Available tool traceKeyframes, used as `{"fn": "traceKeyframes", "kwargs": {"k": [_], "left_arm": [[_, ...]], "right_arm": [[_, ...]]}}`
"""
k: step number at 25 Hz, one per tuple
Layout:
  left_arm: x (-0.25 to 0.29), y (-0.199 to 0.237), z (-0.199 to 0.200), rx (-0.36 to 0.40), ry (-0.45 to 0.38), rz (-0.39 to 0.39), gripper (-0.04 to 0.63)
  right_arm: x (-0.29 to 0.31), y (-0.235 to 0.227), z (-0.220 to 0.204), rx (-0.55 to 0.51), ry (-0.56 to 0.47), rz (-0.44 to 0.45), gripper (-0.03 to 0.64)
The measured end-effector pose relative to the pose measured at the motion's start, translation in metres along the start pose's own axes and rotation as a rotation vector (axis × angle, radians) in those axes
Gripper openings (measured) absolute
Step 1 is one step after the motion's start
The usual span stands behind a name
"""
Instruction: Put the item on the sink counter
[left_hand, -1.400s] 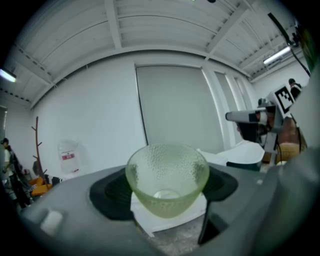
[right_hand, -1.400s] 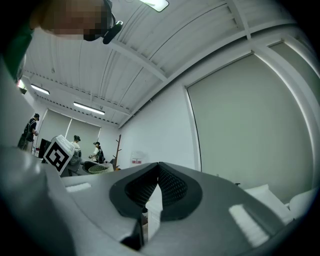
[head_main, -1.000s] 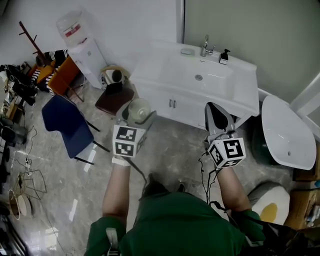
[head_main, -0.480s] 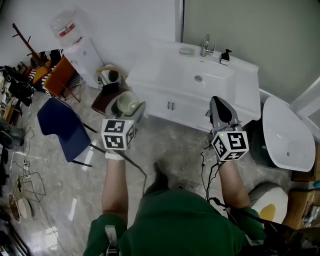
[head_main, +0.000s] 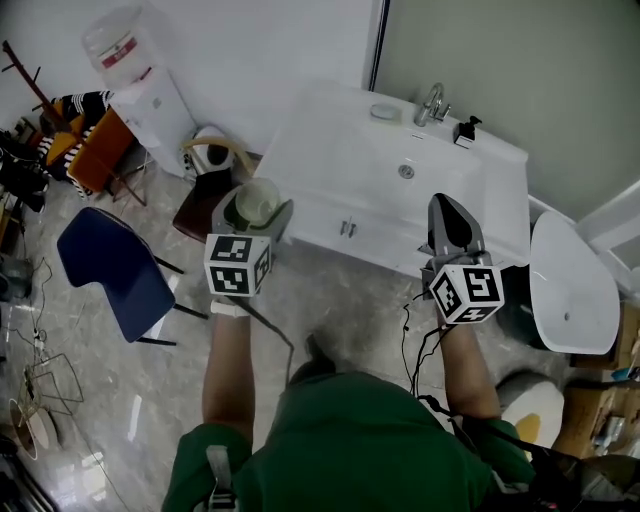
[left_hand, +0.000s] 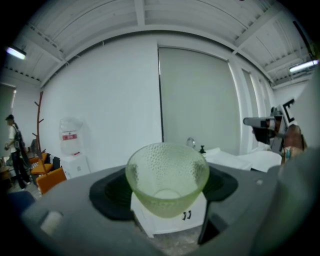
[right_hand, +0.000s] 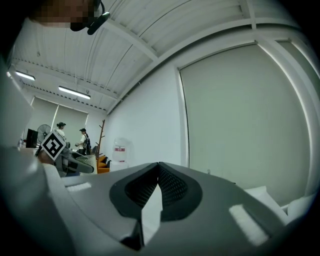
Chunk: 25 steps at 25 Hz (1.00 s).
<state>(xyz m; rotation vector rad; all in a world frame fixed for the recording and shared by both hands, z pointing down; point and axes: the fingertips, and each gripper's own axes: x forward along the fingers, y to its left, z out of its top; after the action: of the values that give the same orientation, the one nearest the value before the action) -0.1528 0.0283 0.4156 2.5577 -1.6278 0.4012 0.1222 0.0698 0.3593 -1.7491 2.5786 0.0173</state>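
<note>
- A water dispenser (head_main: 130, 70) is seen at 10 o'clock of the head view, and a blue chair (head_main: 108, 268) at 9 o'clock.
- The left claw (head_main: 258, 212) is clamped on a pale green glass bowl (head_main: 256, 199), which is held upright, mouth up, between the two pads.
- The bowl is held just beside the near left corner of the white sink table (head_main: 330, 170); the basin lies toward 2 o'clock from it.
- A soap dish (head_main: 384, 112), a faucet (head_main: 432, 100) and a pump bottle (head_main: 466, 130) are set along the table's far edge, at 1 o'clock.
- The right claw (head_main: 446, 207) is pressed together, tips touching, with nothing held; its tip is seen against the table's near edge, at 3 o'clock.
</note>
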Motion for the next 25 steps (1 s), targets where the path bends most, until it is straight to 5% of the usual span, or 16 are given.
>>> {"fn": "traceKeyframes", "kwargs": {"k": [12, 25], "left_arm": [[0.068, 0.078, -0.005, -0.01, 0.03, -0.033, 0.387], [0.195, 0.096, 0.01, -0.021, 0.074, 0.014, 0.387]], "right_arm": [[0.095, 0.011, -0.017, 0.005, 0.046, -0.016, -0.003], [0.229, -0.06, -0.051, 0.077, 0.064, 0.1, -0.003]]}}
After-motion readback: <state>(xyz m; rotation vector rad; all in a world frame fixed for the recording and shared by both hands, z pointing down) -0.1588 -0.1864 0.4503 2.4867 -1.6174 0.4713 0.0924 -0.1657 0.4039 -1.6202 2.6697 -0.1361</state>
